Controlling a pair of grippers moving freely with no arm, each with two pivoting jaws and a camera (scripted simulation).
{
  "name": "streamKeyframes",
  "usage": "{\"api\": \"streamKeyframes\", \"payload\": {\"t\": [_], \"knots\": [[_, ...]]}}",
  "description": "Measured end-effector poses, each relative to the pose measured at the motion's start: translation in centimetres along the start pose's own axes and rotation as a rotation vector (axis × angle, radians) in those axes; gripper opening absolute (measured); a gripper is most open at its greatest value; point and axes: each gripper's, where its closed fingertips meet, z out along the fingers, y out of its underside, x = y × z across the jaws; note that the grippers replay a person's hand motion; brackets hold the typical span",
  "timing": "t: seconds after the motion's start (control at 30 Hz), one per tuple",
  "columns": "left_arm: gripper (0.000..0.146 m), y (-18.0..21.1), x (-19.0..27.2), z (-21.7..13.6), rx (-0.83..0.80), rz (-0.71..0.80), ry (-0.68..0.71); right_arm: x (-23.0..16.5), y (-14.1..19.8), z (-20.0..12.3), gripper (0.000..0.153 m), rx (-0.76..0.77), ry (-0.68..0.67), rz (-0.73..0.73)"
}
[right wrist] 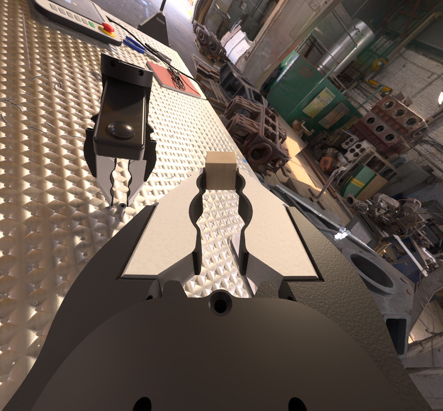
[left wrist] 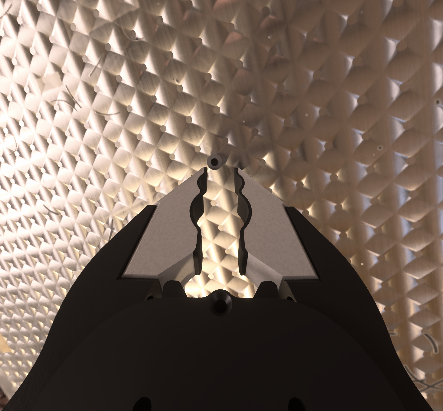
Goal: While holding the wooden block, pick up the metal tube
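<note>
A small grey metal tube (left wrist: 215, 160) stands upright on the perforated metal table (left wrist: 119, 87), its bore facing me. My left gripper (left wrist: 220, 170) points down at the table, open and empty, its tips just short of the tube. In the right wrist view the left gripper (right wrist: 119, 204) hangs right above the tube (right wrist: 121, 207). My right gripper (right wrist: 220, 171) is shut on a pale wooden block (right wrist: 220, 171), held at its fingertips above the table (right wrist: 48, 231).
A control pendant with a red button (right wrist: 69, 8) lies at the table's far end, with blue pens (right wrist: 134, 44) and a red pad with cables (right wrist: 175, 80) near the right edge. Beyond the edge is a workshop floor with machinery (right wrist: 259, 133).
</note>
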Motion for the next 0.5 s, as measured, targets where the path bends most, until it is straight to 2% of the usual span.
{"api": "streamKeyframes", "payload": {"t": [0.13,0.3,0.37,0.5], "knots": [[0.012,-0.7,-0.6,0.4,0.053,-0.067,-0.005,-0.1,0.4,0.2,0.023,-0.008,-0.006,0.005],[0.012,-0.5,-1.7,0.0,0.07,-0.157,-0.007,-0.2,0.8,0.4,0.023,-0.041,0.006,-0.046],[0.012,-0.5,-2.6,-1.6,0.157,-0.253,0.008,-0.2,1.1,0.4,0.023,-0.051,0.015,-0.075],[0.012,-0.7,-4.1,-7.0,0.37,-0.393,0.02,-0.9,2.5,1.5,0.023,-0.112,0.007,-0.158]]}}
